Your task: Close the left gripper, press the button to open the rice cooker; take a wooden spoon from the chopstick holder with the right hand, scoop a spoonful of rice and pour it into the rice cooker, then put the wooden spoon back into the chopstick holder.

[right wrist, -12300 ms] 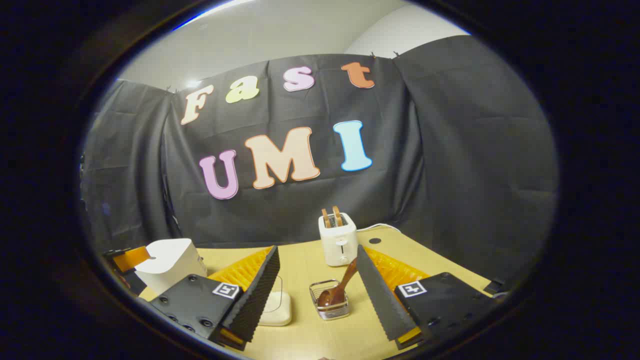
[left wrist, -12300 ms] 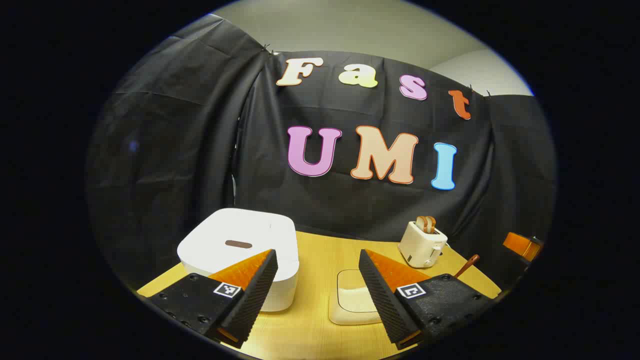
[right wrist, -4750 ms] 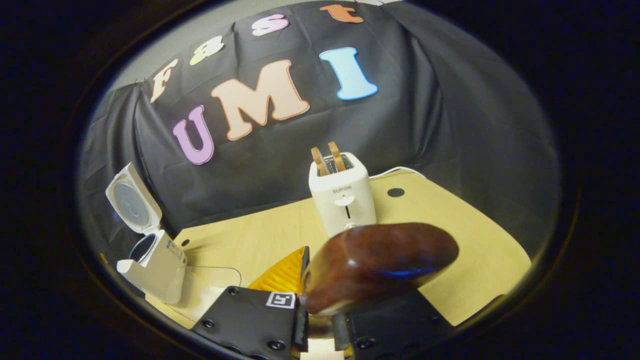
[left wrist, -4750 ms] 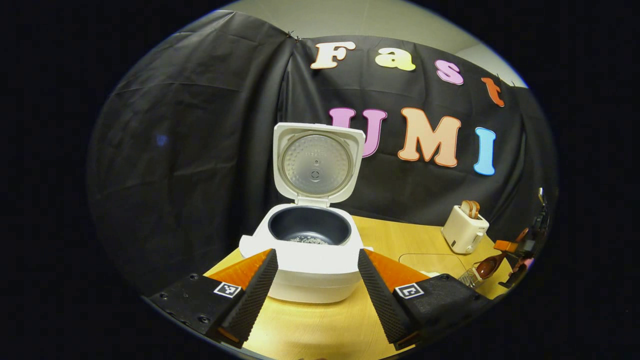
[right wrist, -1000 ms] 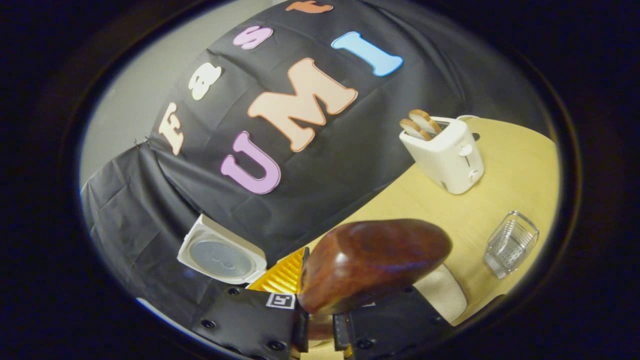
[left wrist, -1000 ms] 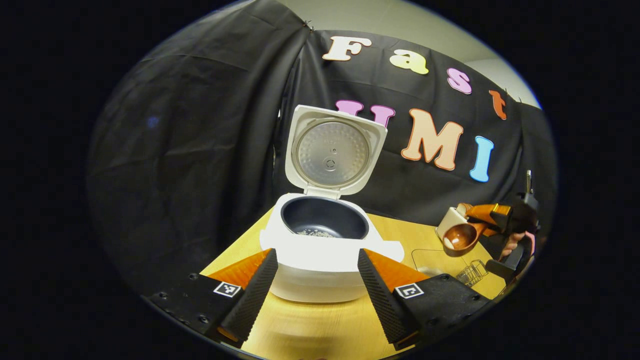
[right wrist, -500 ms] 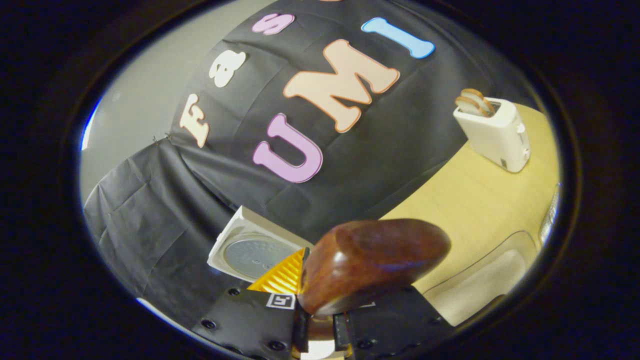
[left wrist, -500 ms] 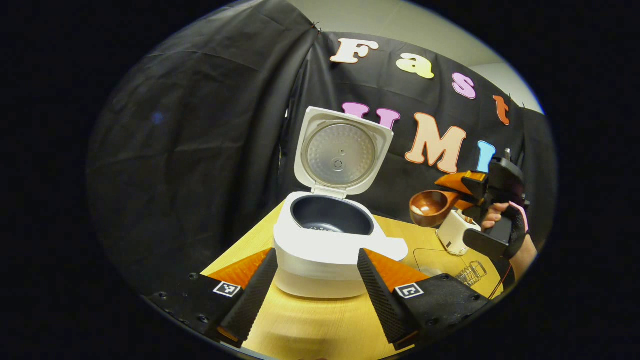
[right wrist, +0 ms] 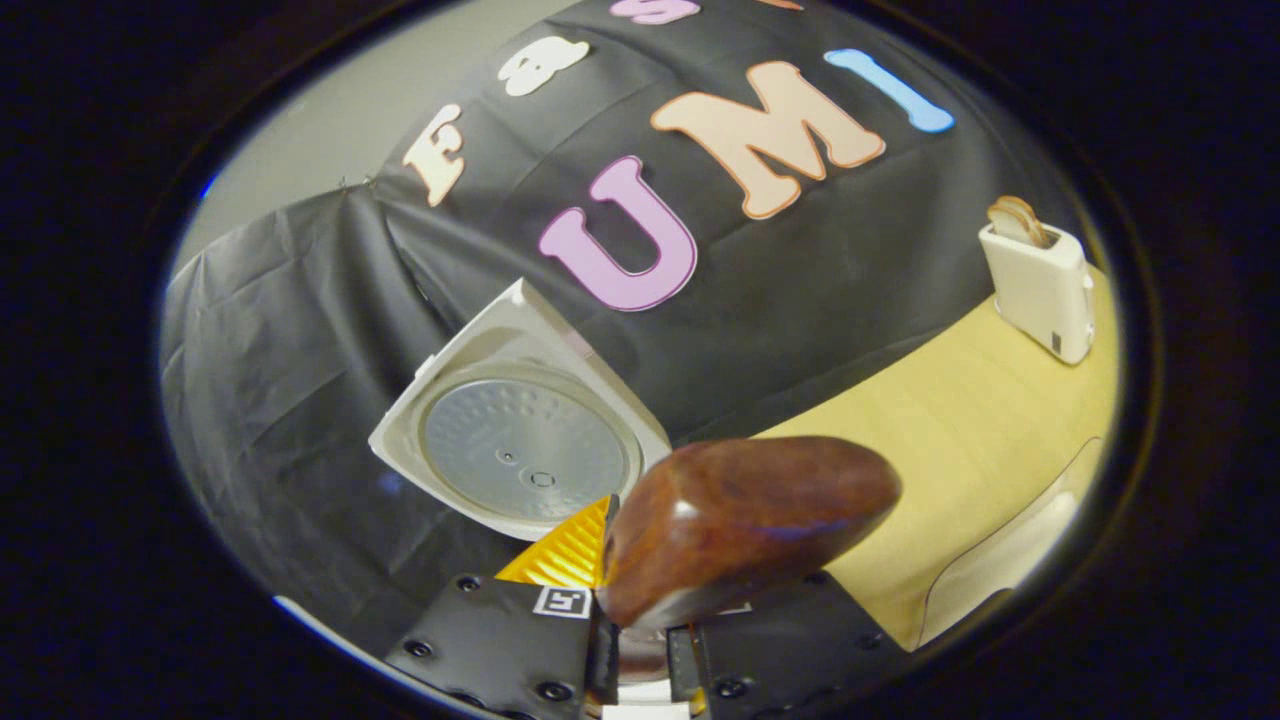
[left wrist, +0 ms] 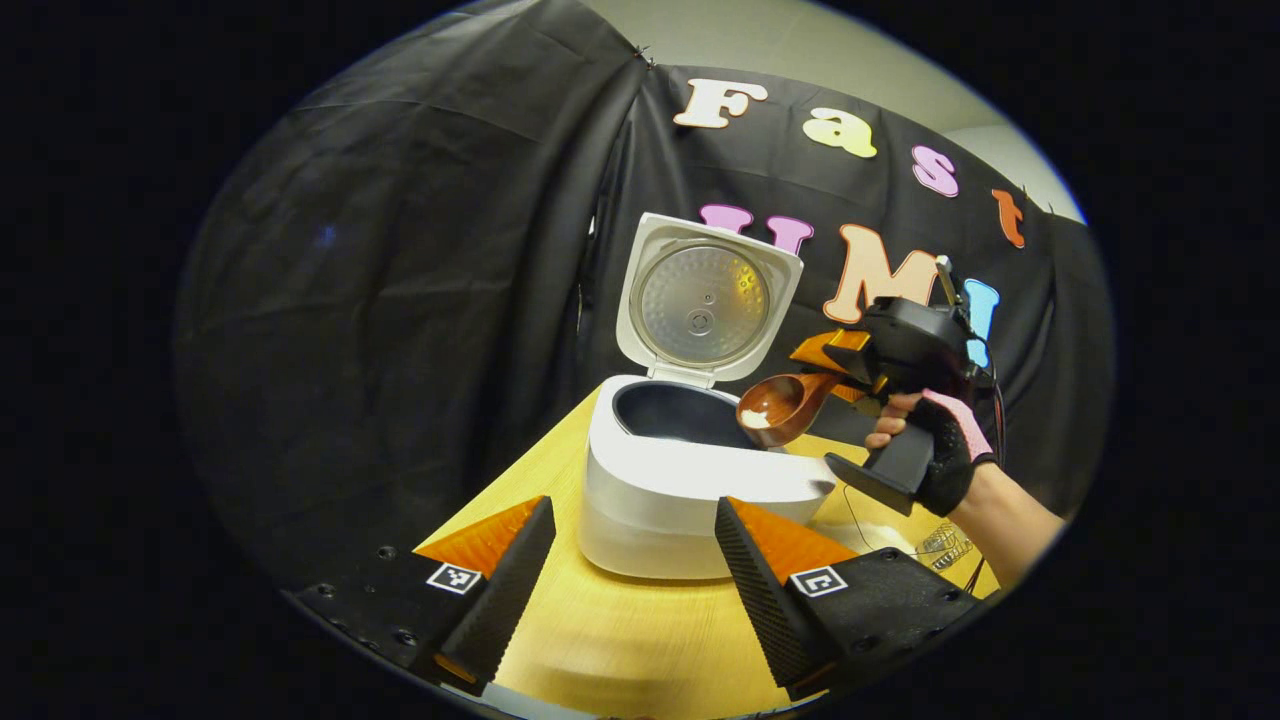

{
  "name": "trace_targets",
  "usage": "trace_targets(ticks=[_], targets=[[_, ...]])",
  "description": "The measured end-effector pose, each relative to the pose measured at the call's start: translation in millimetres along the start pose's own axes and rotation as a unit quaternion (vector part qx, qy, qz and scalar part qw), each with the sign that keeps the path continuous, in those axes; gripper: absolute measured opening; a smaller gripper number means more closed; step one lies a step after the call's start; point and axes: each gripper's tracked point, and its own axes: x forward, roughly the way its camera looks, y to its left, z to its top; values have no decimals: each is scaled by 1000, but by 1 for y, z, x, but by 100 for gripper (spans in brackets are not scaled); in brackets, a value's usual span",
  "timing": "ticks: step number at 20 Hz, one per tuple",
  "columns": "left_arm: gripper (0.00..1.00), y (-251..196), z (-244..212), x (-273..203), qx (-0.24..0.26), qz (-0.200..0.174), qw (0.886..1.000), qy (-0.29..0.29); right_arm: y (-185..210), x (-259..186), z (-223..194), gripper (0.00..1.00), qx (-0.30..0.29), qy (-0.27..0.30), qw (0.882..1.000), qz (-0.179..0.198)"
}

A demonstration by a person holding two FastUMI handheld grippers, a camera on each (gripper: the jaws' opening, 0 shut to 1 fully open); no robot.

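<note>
Up close, the left gripper (left wrist: 628,560) is held with its fingers spread wide, nothing between them. Just past it the rice cooker (left wrist: 690,480) is parked on the wooden table (left wrist: 620,640), lid (left wrist: 706,300) flipped up. Over the cooker's right rim, the wooden spoon (left wrist: 785,405) with a bit of rice is clamped by the handle in the right gripper (right wrist: 640,650). Farther back, a white toaster (right wrist: 1040,280) can be seen.

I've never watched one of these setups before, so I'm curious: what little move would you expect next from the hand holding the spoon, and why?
Probably a small tilt of the wrist to tip the wooden spoon further. The right gripper holds it at the rim of the open rice cooker, above the dark inner pot, with the lid up, and white rice shows in the bowl of the spoon.
</note>
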Motion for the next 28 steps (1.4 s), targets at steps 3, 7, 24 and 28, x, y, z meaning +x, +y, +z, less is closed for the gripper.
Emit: trace_targets(ticks=[3, 7, 24, 28], targets=[[96, 0, -1, 1, 0, -3, 1000, 1, 11, 1, 0, 21, -72, -21, 997, -14], [96, -2, -9, 1, 2, -11, 1000, 10, 29, 4, 3, 20, -194, -48, 979, -26], [96, 12, -13, -17, -13, 4, 1000, 2, 114, -24, -27, 21, -578, -127, 806, 0], [96, 14, -14, -13, -13, 4, 1000, -4, 106, -23, -29, 22, -493, -96, 864, 27]])
